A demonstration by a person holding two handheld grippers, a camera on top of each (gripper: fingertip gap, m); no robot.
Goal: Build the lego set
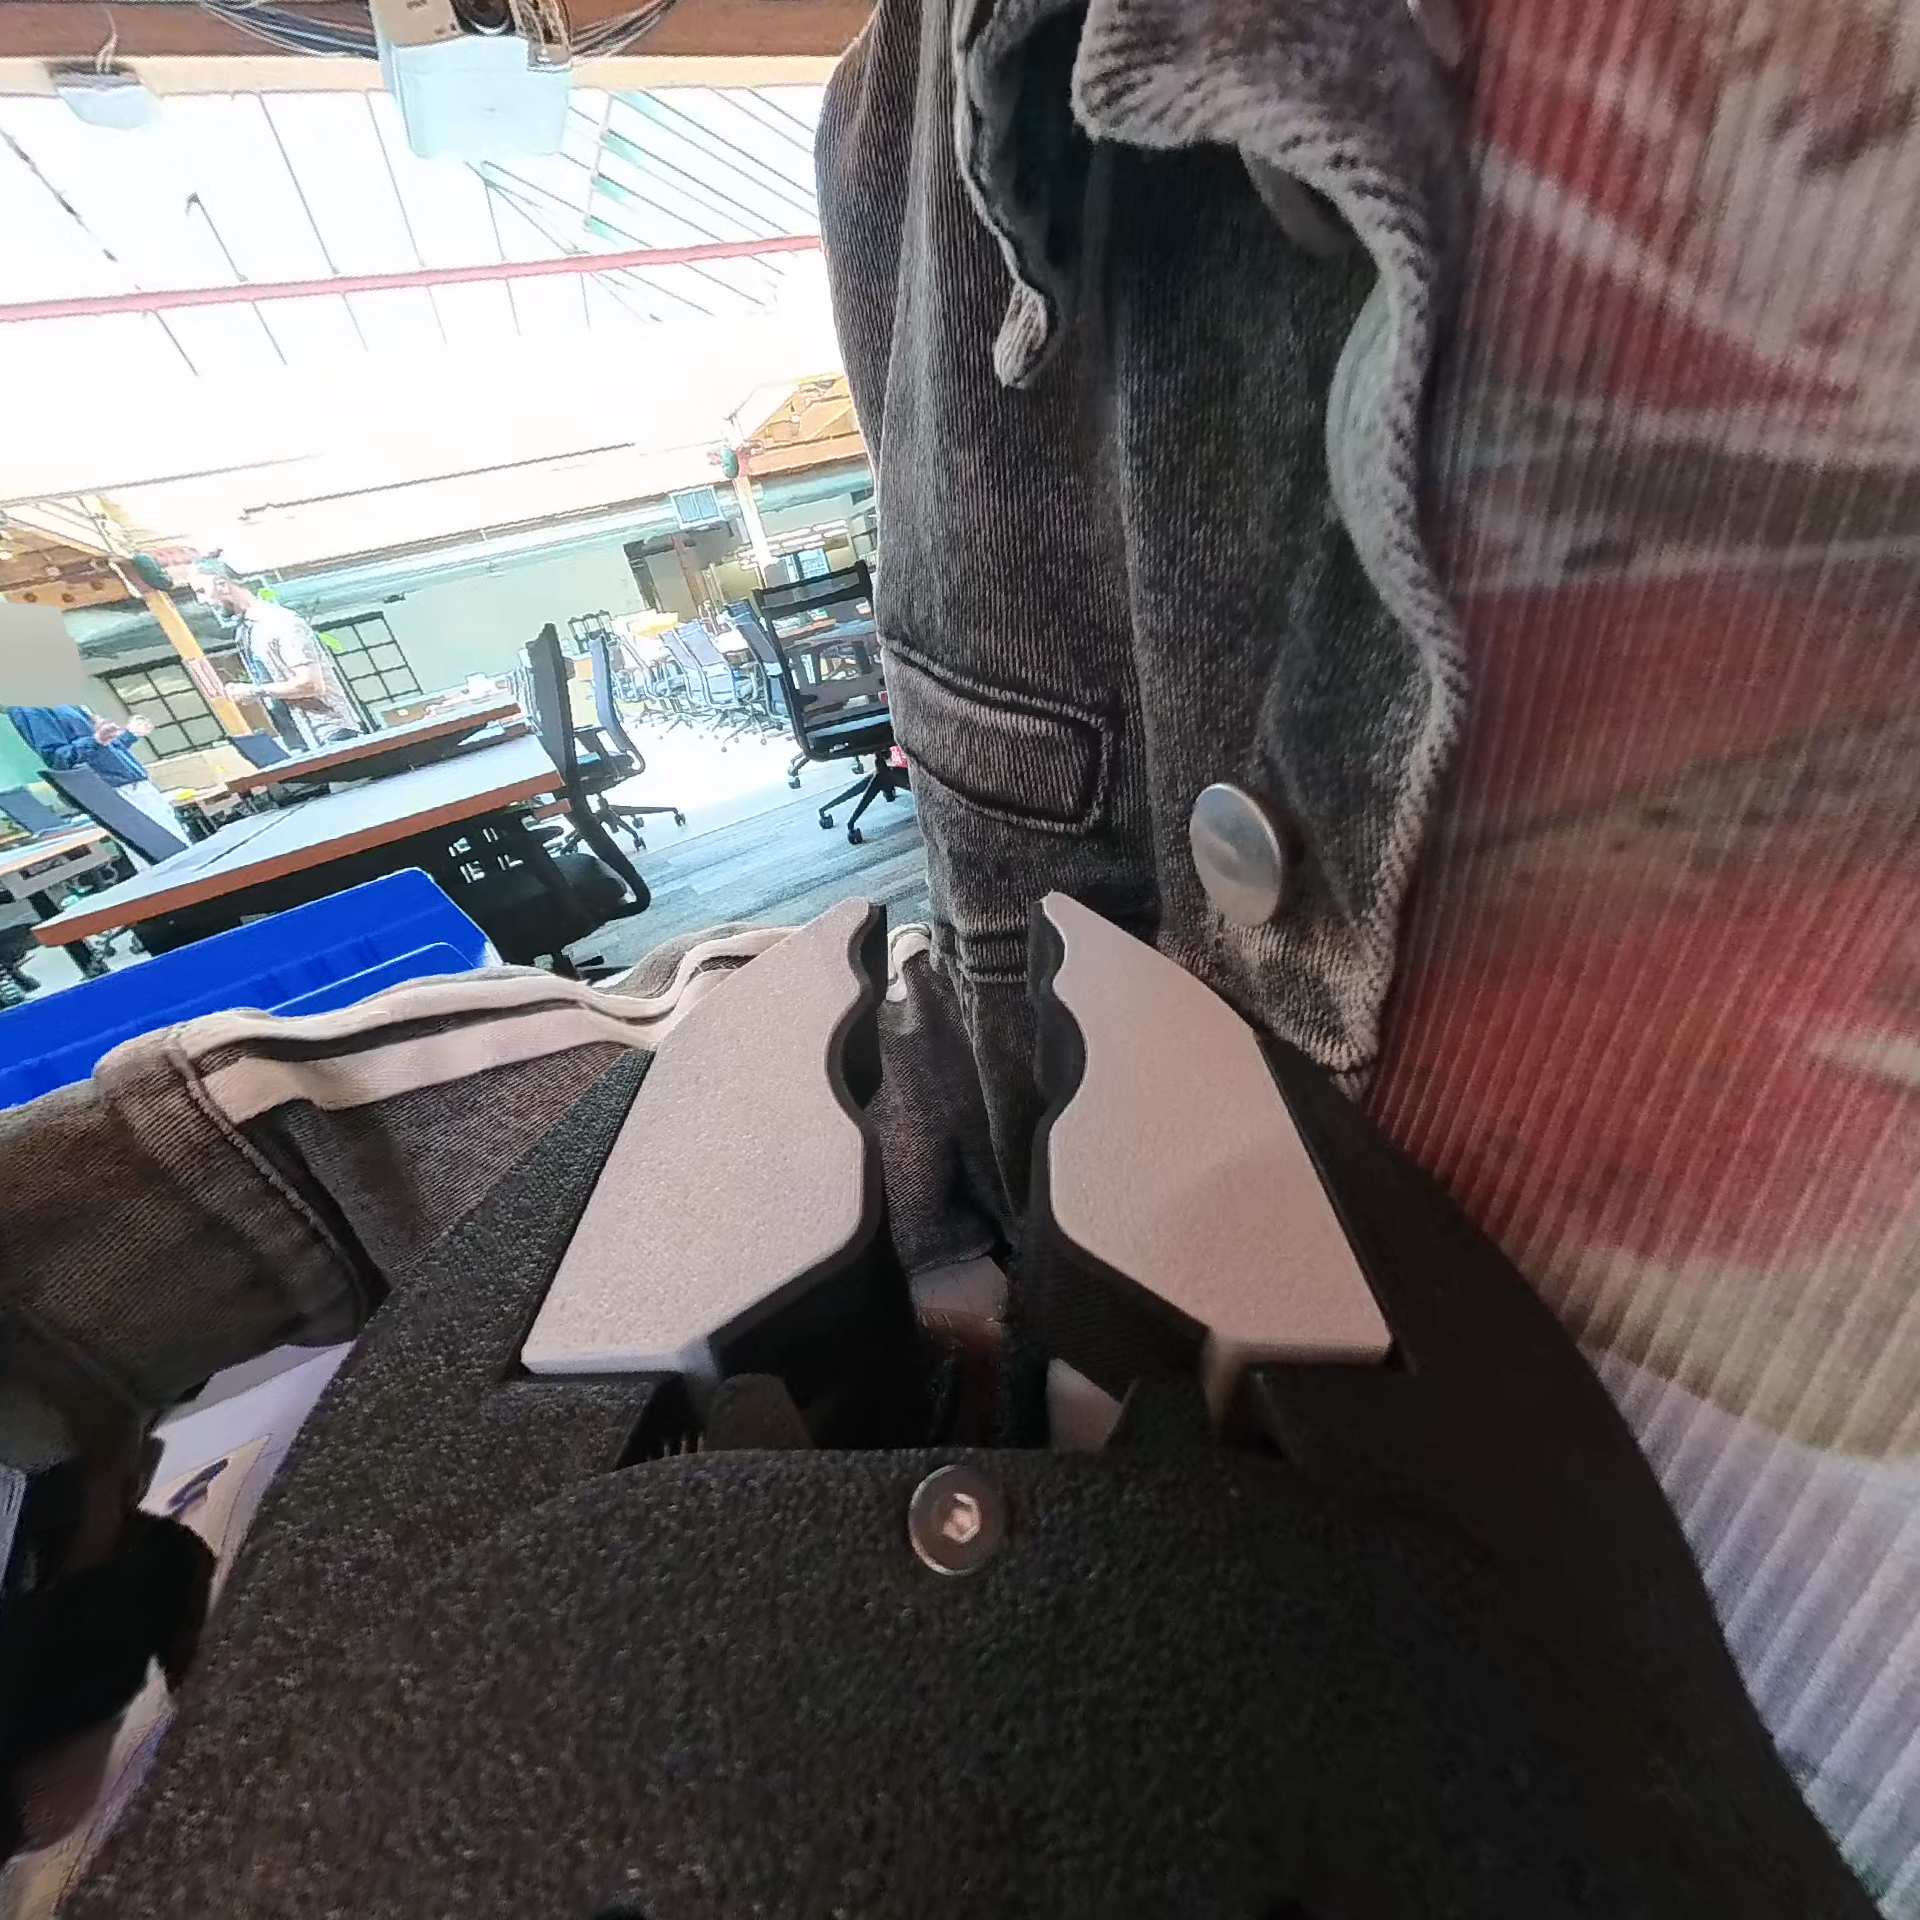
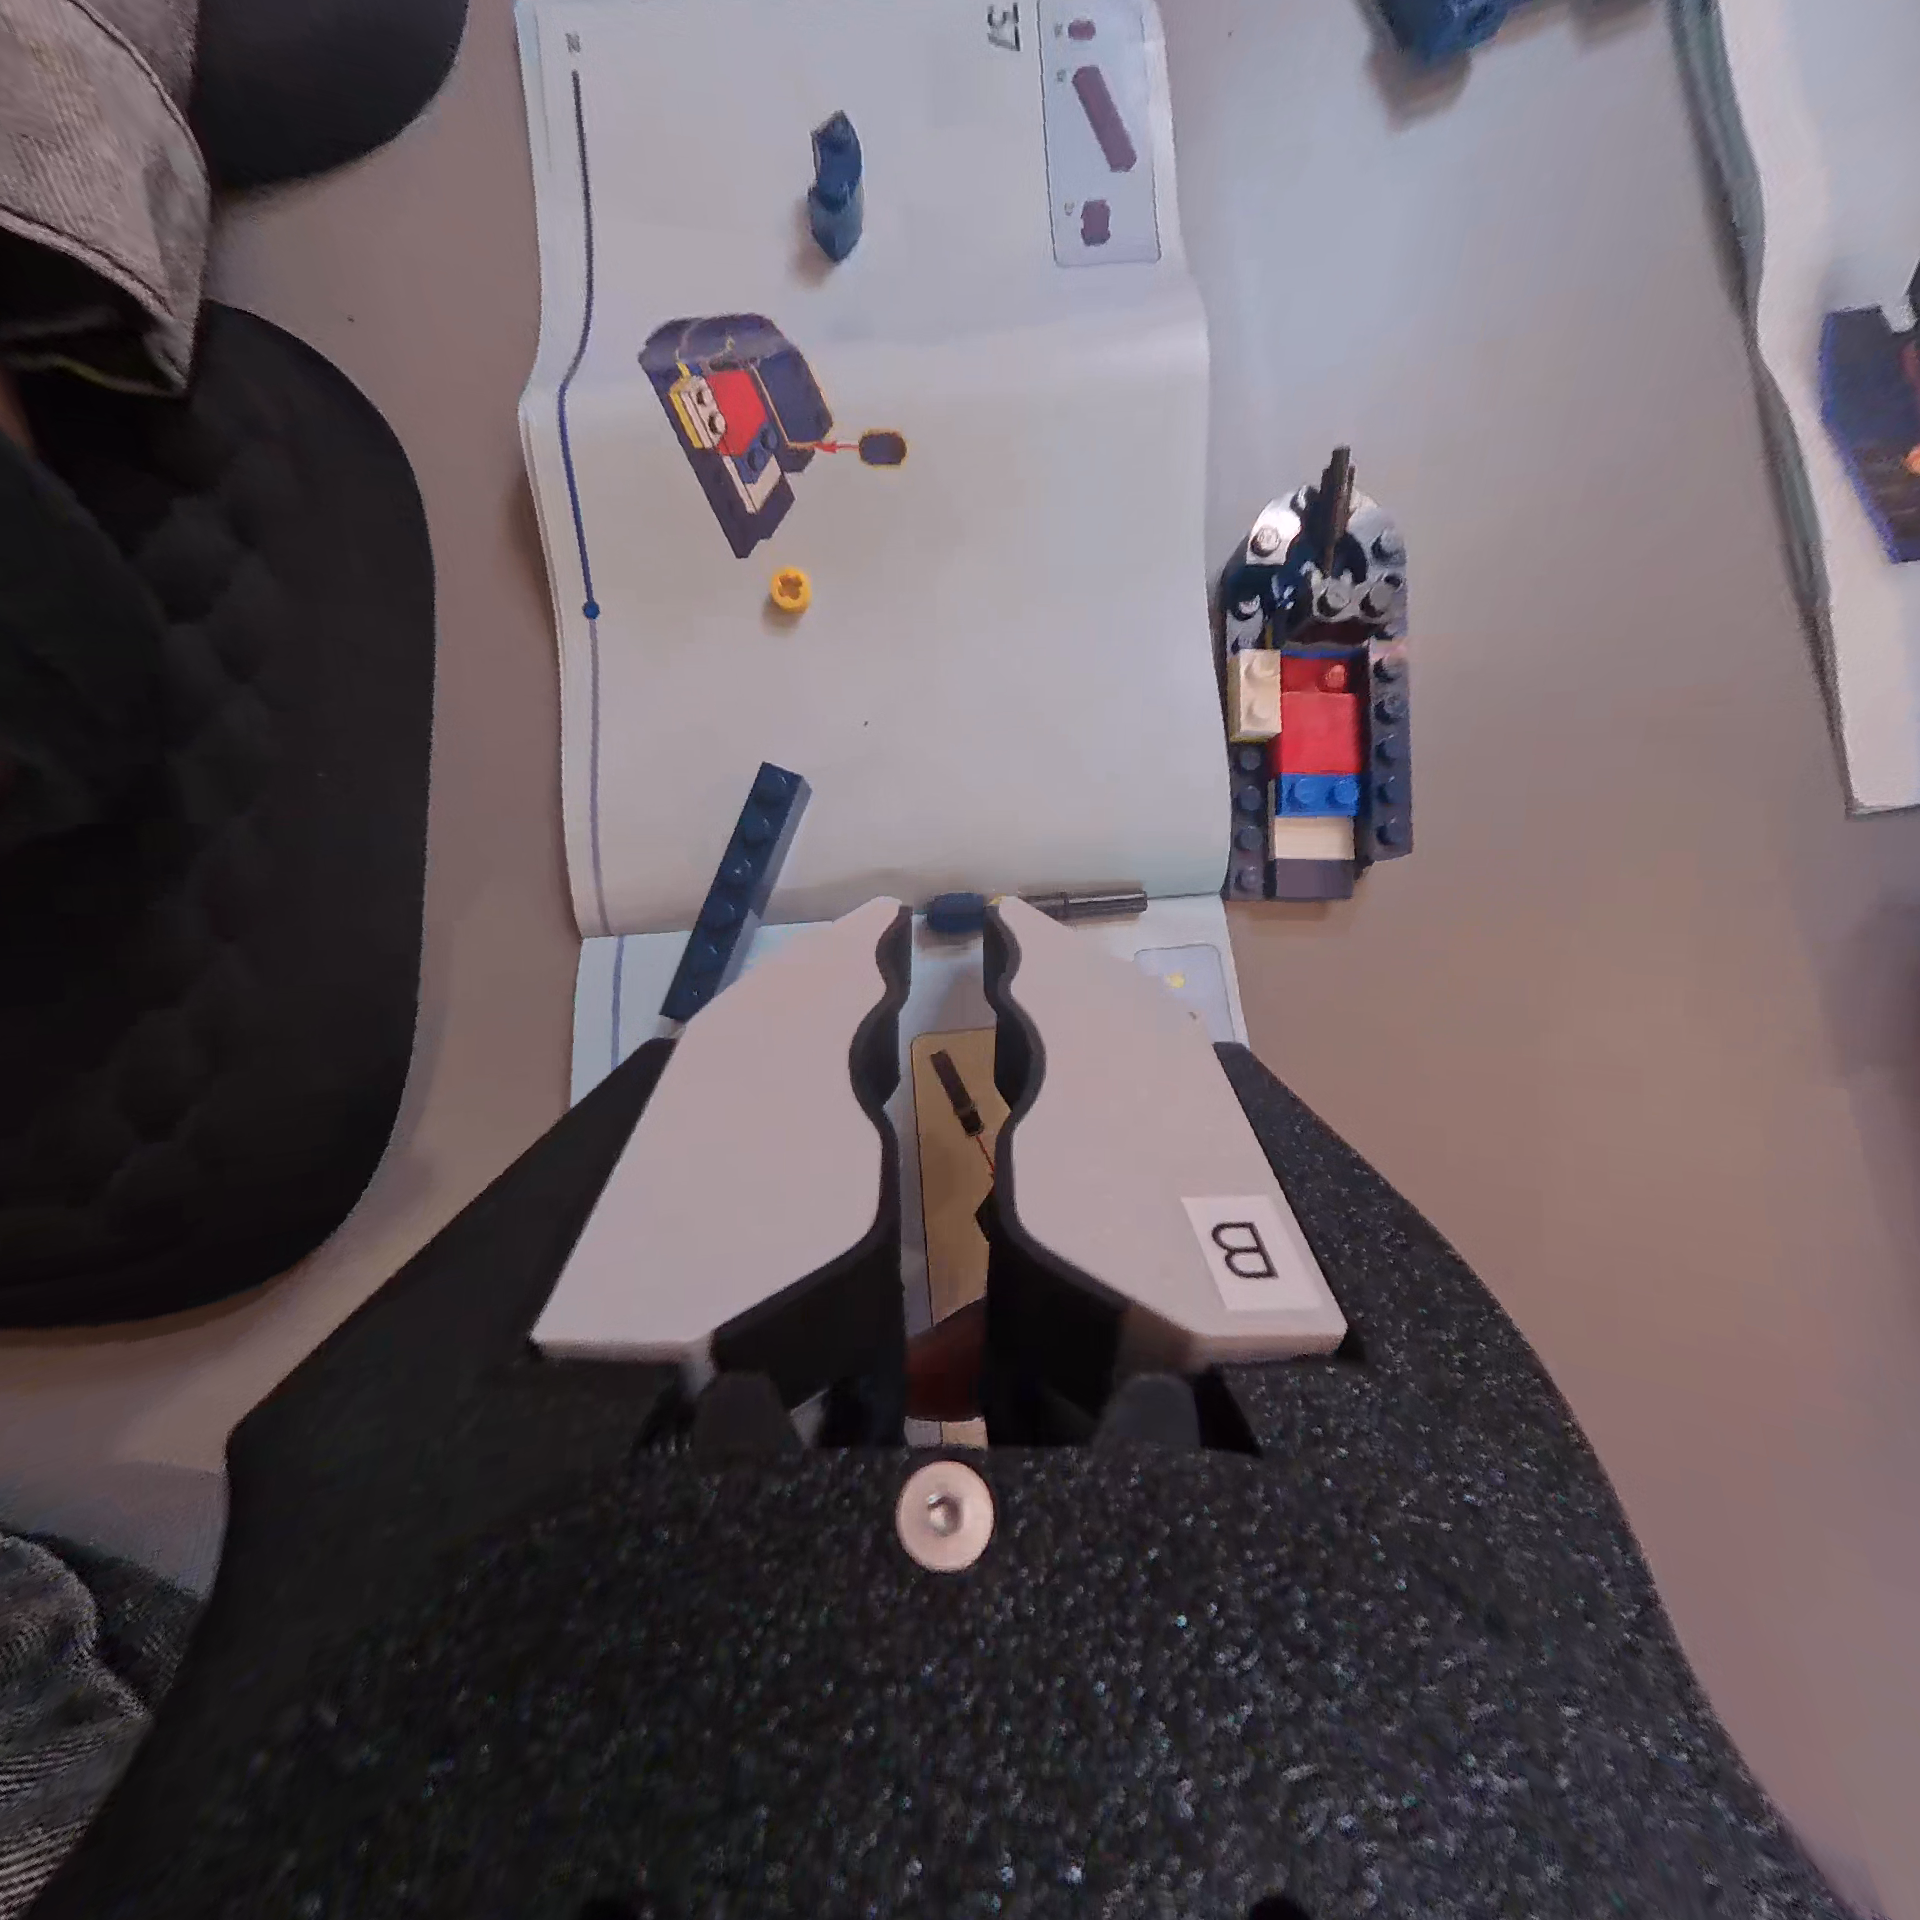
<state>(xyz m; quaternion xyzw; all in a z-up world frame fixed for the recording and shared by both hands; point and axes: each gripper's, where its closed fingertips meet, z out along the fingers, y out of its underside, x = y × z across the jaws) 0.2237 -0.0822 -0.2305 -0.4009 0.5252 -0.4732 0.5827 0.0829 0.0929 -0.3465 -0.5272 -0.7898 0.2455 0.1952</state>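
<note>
Right gripper [image 2: 948, 920], jaws slightly parted and empty, hovers over an open instruction booklet [image 2: 935, 675]; small dark-blue round piece [image 2: 954, 910] lies just beyond its tips, brick model [image 2: 1317, 717] at 2 o'clock. Left gripper [image 1: 956, 925], open, faces a denim jacket [image 1: 1091, 582]

Denim jacket [image 1: 1039, 520]: coarse grey cloth, shiny metal button [image 1: 1236, 852]. Booklet [image 2: 935, 675]: smooth paper. Brick model [image 2: 1317, 707]: glossy plastic. Gripper fingers [image 2: 769, 1122]: matt grey plastic.

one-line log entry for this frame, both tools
left tool: open, empty, raised, facing dark denim jacket | right tool: open, empty, over instruction booklet, tips at small dark blue piece | brick model right of booklet
</note>
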